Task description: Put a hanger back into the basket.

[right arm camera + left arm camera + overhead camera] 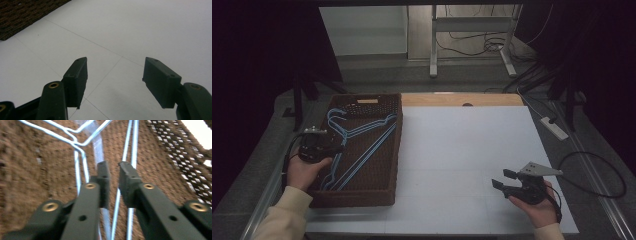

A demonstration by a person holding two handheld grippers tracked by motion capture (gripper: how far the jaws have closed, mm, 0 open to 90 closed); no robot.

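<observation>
the left gripper (113, 173) hangs in the brown woven basket (379, 192) at the left of the high view, jaws parted by a narrow gap over the blue wire hangers (79, 167), clamping nothing. the right gripper (115, 75), lower right, gapes wide and empty above the white table (462, 150). the dark room's floor carries cables (597, 175).

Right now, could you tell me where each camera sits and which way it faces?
High view: above the person's side, looking forward and down on the table; both forearms enter from below.
Left gripper view: rides the left gripper, aimed into the basket at the hangers.
Right gripper view: rides the right gripper, jaws apart over the table.
All views share the basket.
</observation>
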